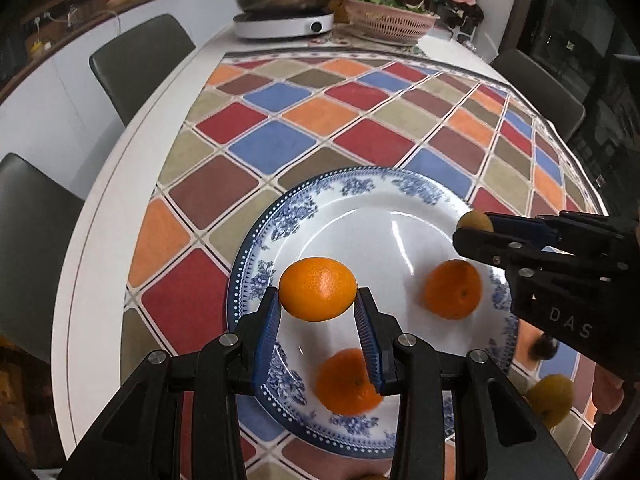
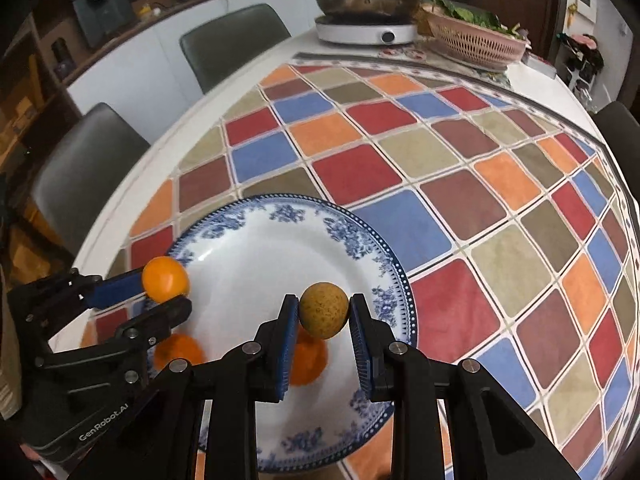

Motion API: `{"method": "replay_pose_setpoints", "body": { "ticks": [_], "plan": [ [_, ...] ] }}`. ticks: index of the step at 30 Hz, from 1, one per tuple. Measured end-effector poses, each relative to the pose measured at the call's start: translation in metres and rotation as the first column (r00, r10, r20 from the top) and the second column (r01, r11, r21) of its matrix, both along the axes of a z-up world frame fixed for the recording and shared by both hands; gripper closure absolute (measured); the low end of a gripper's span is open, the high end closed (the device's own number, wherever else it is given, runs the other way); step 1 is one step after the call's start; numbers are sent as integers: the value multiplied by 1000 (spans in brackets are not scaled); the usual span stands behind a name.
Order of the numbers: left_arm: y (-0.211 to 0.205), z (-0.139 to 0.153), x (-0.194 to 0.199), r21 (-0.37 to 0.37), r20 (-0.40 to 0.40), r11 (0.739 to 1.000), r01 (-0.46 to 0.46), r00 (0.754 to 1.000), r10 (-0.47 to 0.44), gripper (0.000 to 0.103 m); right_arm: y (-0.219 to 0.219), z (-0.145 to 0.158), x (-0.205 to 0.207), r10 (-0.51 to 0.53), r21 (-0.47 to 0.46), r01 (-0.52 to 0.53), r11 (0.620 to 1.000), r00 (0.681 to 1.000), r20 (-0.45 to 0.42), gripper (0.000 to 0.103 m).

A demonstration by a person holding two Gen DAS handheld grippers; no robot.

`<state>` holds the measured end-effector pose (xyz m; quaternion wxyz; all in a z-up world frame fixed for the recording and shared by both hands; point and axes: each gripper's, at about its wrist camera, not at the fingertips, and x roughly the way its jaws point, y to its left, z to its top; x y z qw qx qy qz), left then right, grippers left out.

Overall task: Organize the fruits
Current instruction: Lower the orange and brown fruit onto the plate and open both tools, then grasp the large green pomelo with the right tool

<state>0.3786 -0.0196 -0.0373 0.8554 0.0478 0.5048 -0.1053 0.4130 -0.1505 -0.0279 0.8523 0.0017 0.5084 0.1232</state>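
Two fruits in the air over the plate [image 1: 280, 216] at once. Held orange [image 1: 317, 289] pinched at its sides by the left gripper [image 1: 316, 300], blue pads of the fingers [image 1: 267, 322] closed to the fruit's width, hanging above the plate's near-left part. Brownish-green fruit [image 2: 324, 310], small and rough-skinned, clamped the same way in the right gripper [image 2: 324, 312], fingers [image 2: 289, 334] drawn in snug on both flanks, poised above the plate's right half. Could be a kiwi or a longan; hard to tell.

Down on the plate, two more oranges already resting: one [image 1: 453, 289] toward the right side, another [image 1: 347, 382] near the front rim, slightly blurred. Off the plate's right edge, on the patterned mat [image 1: 272, 144], one yellow-green fruit [image 1: 549, 399] and a small dark one [image 1: 544, 348], both soft in focus, not yet gathered.

Step in hand, by the look of it: carry-and-place, both loads over the target. Next move calls for lowering each fruit into a bare patch of white, well apart from the oranges lying there so nothing gets nudged, then easing the fingers apart gently, since round fruit on a glossy plate may roll. Worth staggering the two drops, given how near the grippers stand to each other.

Beyond the plate on the worktop [image 1: 168, 92]: cooker with steel pan [image 1: 283, 12], pink basket of greens [image 1: 390, 20].
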Motion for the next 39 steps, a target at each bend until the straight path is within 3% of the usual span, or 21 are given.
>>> {"method": "replay_pose_setpoints", "body": {
  "ticks": [5, 8, 9, 16, 19, 25, 27, 36, 39],
  "plan": [
    [2, -2, 2, -7, -10, 1000, -1, 1000, 1, 65, 0, -7, 4, -7, 9, 7, 1000, 1000, -12, 76],
    [3, 3, 1, -21, -6, 1000, -4, 1000, 4, 55, -1, -5, 4, -13, 22, 13, 1000, 1000, -9, 72],
    [3, 6, -1, -27, 0, 1000, -6, 1000, 6, 53, -1, -4, 3, -16, 30, 16, 999, 1000, -8, 68],
    [8, 30, -25, 16, 71, 998, -59, 996, 58, 53, -9, 18, -18, -36, 27, 34, 999, 998, 54, 68],
    [8, 41, -43, 16, 108, 998, -60, 992, 57, 49, -12, 32, -36, -39, 0, 39, 999, 993, 109, 57],
    [8, 63, -89, 7, 193, 998, -62, 979, 60, 42, -16, 56, -79, -35, -31, 42, 999, 979, 200, 53],
    [9, 68, -101, 6, 215, 998, -60, 975, 57, 37, -17, 63, -95, -43, -26, 51, 998, 972, 230, 42],
    [15, 82, -166, 27, 302, 997, -69, 951, 58, 19, -14, 72, -159, -46, -40, 60, 997, 956, 289, 41],
    [18, 83, -184, 25, 315, 997, -69, 947, 58, 16, -12, 72, -179, -50, -35, 63, 997, 952, 303, 32]
  ]
}}
